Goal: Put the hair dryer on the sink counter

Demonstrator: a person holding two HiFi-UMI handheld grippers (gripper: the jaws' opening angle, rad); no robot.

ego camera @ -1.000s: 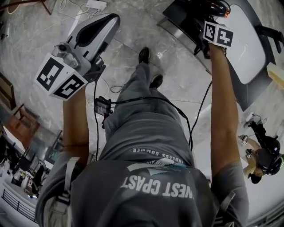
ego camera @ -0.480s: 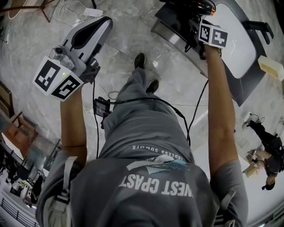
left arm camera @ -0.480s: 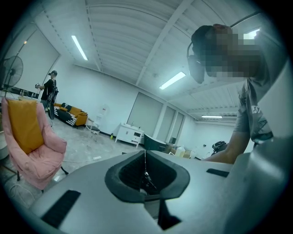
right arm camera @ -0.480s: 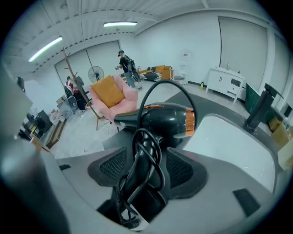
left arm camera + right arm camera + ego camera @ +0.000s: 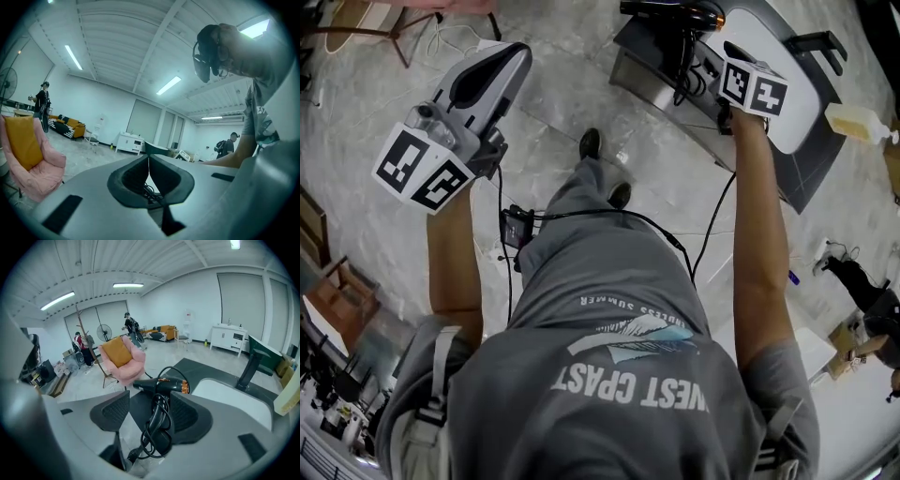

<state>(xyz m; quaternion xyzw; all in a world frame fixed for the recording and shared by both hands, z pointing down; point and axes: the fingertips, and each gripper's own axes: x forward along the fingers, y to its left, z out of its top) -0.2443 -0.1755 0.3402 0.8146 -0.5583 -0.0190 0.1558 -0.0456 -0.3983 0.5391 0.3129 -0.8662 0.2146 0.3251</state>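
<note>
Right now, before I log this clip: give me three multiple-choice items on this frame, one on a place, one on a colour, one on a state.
1. Where does the hair dryer lie?
A) on the dark sink counter
B) on the floor
C) on the pink chair

2. What colour is its body?
A) white
B) black
C) pink

3. How do the left gripper's jaws stand?
A) wide apart
B) closed on the hair dryer
C) together, empty

Answers:
1 A: it rests on the counter beside the white basin.
2 B: it is black with an orange band.
3 C: the pads meet with nothing between them.
</note>
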